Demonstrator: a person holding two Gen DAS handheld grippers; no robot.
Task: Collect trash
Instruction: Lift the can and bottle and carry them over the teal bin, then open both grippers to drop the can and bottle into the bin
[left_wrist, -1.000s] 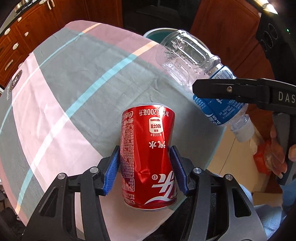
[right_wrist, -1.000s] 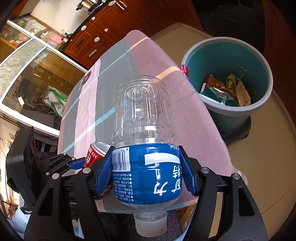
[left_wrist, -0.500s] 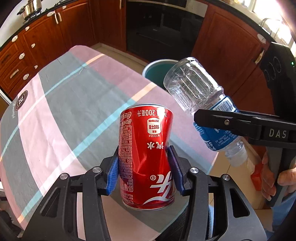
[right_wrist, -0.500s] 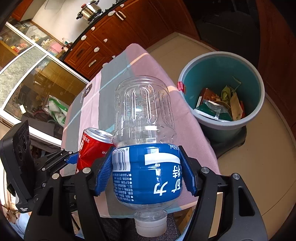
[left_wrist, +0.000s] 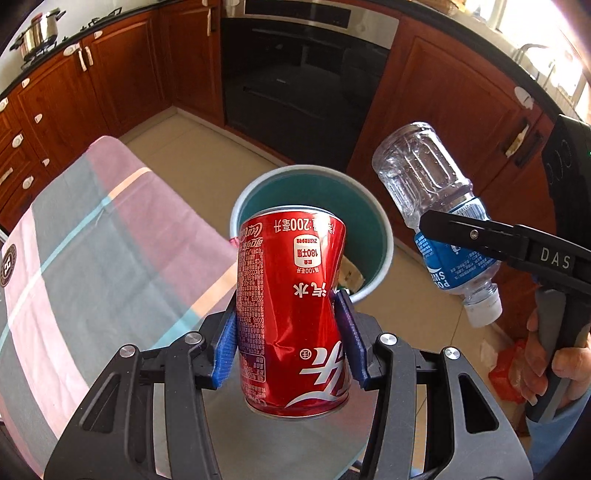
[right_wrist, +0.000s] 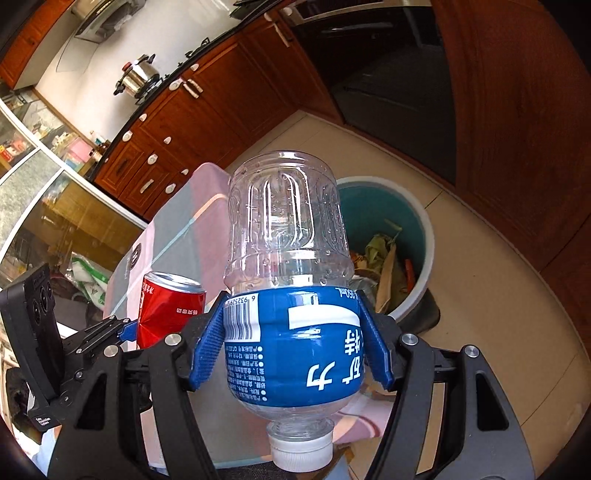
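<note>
Step in hand: the carry — both pieces of trash are lifted clear of the table (left_wrist: 92, 258) and pointed toward the bin (left_wrist: 384, 236), neither yet let go.

Left gripper (left_wrist: 290, 332): closed tight on the red can (left_wrist: 291, 314), the blue pads pressing its dented waist; the can stands roughly upright between them, and in the left wrist view it sits in front of the bin's mouth.

Right gripper (right_wrist: 293, 347): closed on the plastic bottle (right_wrist: 288, 280) around its blue label, the bottle upside down with the white cap toward the camera and the clear base pointing away.

Bin: teal inside with a pale rim, on the floor just past the table's far corner; paper and wrappers already lie in it.

Position relative to the bin: from these views both items seem short of the opening, nearer the table edge than the rim — a judgement, since the fisheye bends distances.

Next move calls for: bringing each gripper over the open mouth, tipping the item downward, then spreading the fingers so it drops inside.

Risk: the two grippers are close side by side, so releasing one at a time would likely avoid a knock.
</note>
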